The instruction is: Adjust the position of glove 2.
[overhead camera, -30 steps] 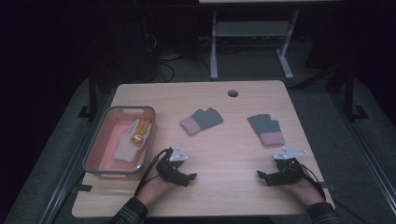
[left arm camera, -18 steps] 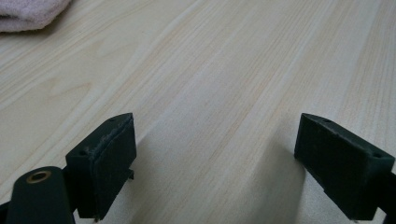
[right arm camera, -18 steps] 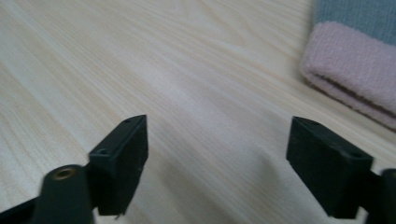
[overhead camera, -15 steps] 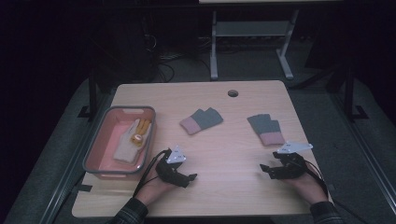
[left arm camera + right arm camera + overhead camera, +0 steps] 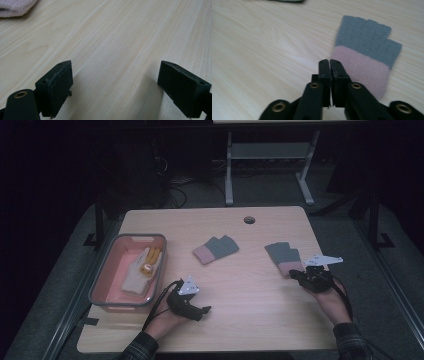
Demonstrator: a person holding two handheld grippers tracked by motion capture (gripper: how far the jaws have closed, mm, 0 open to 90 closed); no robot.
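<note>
The right glove [image 5: 284, 257] lies flat on the surface [image 5: 250, 320], grey finger end pointing away from us and pink cuff toward us, and our right tongs [image 5: 296, 273] sit just at that cuff's near corner. In the right gripper view the glove [image 5: 364, 60] spreads ahead and to the right of the tips, while the right tongs [image 5: 329, 62] have just been closing and now stand pressed together with nothing between them: no fabric shows in the seam, so we judge that we have not caught the cuff. To do this step well, we would open the pads again, lower one under or hard against the cuff edge, and pinch only once wool is plainly between them; a thin knit lying flat is easy to skate over, so a low, shallow approach from the cuff side should serve better than a steep one. Further left lies the second glove [image 5: 215, 249], well apart from the first and untouched. Our left tongs [image 5: 199, 311] rest near the surface's front edge with the pads spread wide and holding nothing; in the left gripper view bare wood runs between them and a pale bit of cloth [image 5: 15, 7] shows far off at the corner. Beyond that hand stands the pink bin [image 5: 112, 270], with a light glove [image 5: 137, 272] already inside.
</note>
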